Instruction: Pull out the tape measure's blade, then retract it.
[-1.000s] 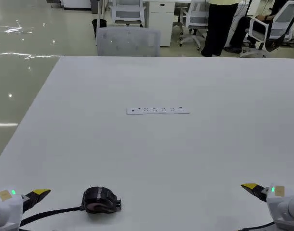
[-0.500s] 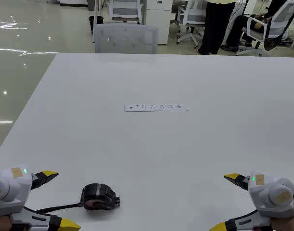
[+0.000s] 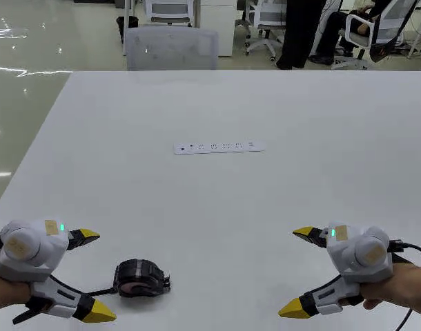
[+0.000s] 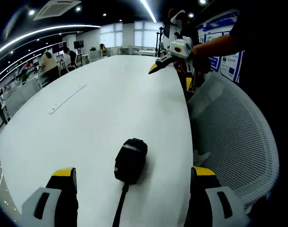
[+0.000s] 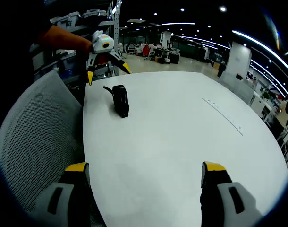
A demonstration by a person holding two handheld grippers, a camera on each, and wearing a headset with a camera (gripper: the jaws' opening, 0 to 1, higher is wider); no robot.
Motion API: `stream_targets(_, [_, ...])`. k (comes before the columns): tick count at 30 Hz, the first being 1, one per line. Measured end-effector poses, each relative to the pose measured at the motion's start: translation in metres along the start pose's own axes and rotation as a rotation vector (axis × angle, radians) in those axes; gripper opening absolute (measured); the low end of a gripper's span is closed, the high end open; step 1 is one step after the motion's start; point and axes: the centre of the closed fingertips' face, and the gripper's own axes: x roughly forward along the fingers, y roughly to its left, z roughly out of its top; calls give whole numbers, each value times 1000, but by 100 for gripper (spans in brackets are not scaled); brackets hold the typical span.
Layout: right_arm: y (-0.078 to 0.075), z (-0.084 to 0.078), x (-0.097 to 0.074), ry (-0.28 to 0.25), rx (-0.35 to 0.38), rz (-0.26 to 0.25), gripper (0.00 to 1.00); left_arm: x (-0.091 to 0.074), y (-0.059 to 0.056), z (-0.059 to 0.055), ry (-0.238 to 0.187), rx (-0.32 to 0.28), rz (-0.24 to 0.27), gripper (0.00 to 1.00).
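Observation:
A black tape measure (image 3: 140, 278) lies near the table's front edge, its blade in, with a black strap trailing to the left. My left gripper (image 3: 93, 274) is open just left of it, not touching; the case (image 4: 131, 160) lies ahead between the jaws in the left gripper view. My right gripper (image 3: 298, 272) is open far to the right, nothing between its fingers. In the right gripper view the tape measure (image 5: 121, 100) sits across the table beside the left gripper (image 5: 106, 61). The right gripper (image 4: 170, 54) appears far off in the left gripper view.
A white power strip (image 3: 217, 147) lies in the middle of the white table (image 3: 266, 193). A grey chair (image 3: 170, 48) stands at the far edge, with people and office chairs beyond. A mesh chair back (image 4: 233, 137) is close behind the front edge.
Both grippers have come up and forward over the table's front edge, jaws spread. The left one now sits right beside the tape measure, which has not moved. The head camera tilted down.

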Motion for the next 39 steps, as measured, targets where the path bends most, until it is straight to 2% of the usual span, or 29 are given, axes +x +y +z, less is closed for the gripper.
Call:
stream_targets(3, [0, 8, 5, -5, -17, 17, 100, 5, 4, 0, 36, 23, -6, 92])
stream_targets(6, [-1, 13, 10, -11, -29, 37, 100, 10, 4, 3, 50, 27, -21, 91])
stream_targets(10, [-2, 17, 18, -4, -53, 62, 100, 13, 8, -1, 106, 81, -17, 82])
stream_targets(13, [-2, 21, 24, -3, -62, 76, 100, 16, 11, 1, 96, 59, -20, 80])
stream_targets(14, [-2, 21, 25, -3, -68, 79, 100, 17, 12, 1, 99, 73, -15, 76])
stream_targets(19, [1, 26, 34, 0, -79, 104, 100, 20, 11, -2, 126, 88, -33, 73])
stream_targets(21, [3, 29, 37, -1, -76, 113, 100, 21, 10, -7, 155, 87, -50, 68])
stream_targets(25, [6, 34, 46, -2, -86, 127, 100, 24, 10, -8, 162, 87, -56, 64])
stream_targets(30, [14, 42, 61, -12, -76, 167, 99, 31, 7, -10, 178, 106, -72, 60])
stream_targets(39, [29, 48, 87, 7, -106, 190, 95, 43, 5, -11, 207, 132, -103, 50])
